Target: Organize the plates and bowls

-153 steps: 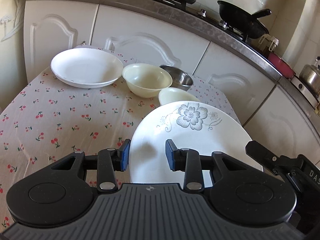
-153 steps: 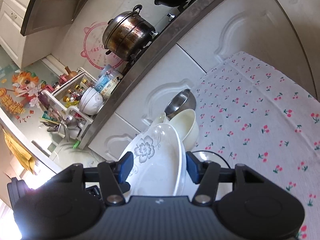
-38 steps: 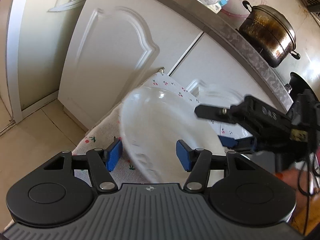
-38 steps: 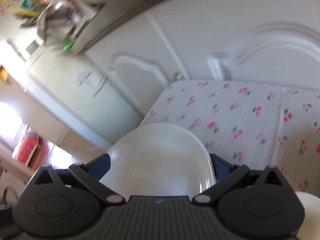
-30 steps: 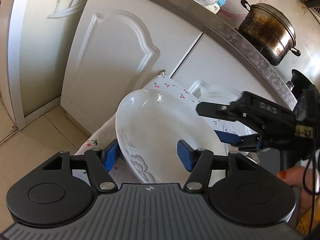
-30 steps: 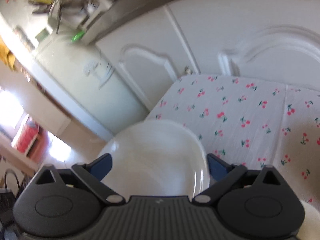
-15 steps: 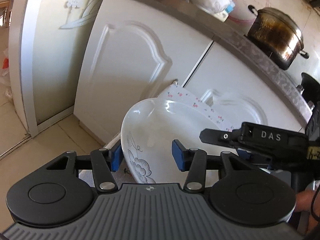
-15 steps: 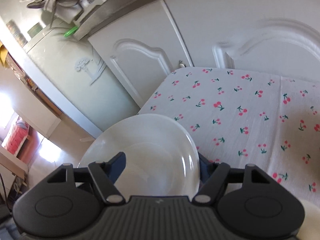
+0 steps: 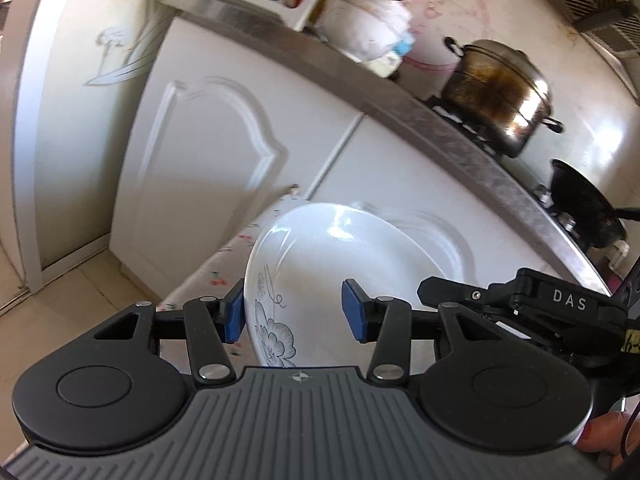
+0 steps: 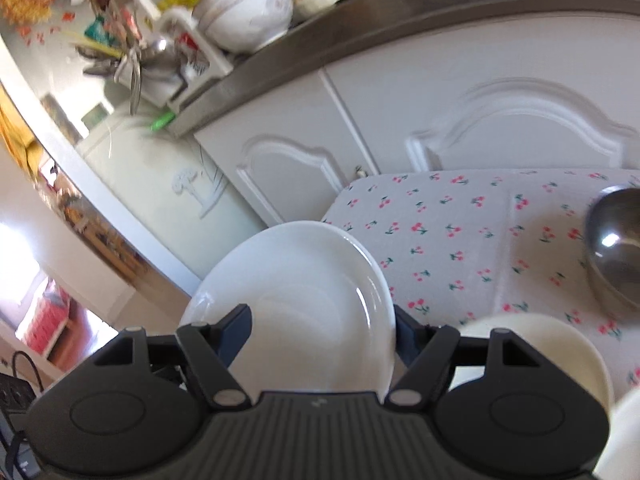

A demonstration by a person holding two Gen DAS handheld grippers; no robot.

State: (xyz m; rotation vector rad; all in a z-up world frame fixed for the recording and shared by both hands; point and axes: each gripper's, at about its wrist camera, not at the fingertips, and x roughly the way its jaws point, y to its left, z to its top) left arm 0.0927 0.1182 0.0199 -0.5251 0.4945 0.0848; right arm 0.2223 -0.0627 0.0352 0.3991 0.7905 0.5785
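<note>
A stack of two white plates, the lower with a blue flower print (image 9: pixel 276 344), is held tilted over the table's left end. The top plate (image 9: pixel 332 264) shows in the left wrist view and also in the right wrist view (image 10: pixel 296 304). My left gripper (image 9: pixel 294 316) has its blue pads either side of the stack's rim, a gap showing at the right pad. My right gripper (image 10: pixel 322 334) straddles the plate, jaws wide, pads at its edges. A cream bowl (image 10: pixel 532 344) and a steel bowl (image 10: pixel 616 248) stand on the cherry-print tablecloth (image 10: pixel 440 224).
White cabinet doors (image 9: pixel 208 152) stand close behind the table under a steel counter (image 9: pixel 460 128). On it are a dish rack with bowls (image 10: pixel 244 8), a large pot (image 9: pixel 500 100) and a black wok (image 9: pixel 584 208). The floor (image 9: pixel 80 280) lies left.
Both grippers have lifted and swung with the plate stack. The views now tilt upward, showing more counter, and the bowls have come into the right wrist view.
</note>
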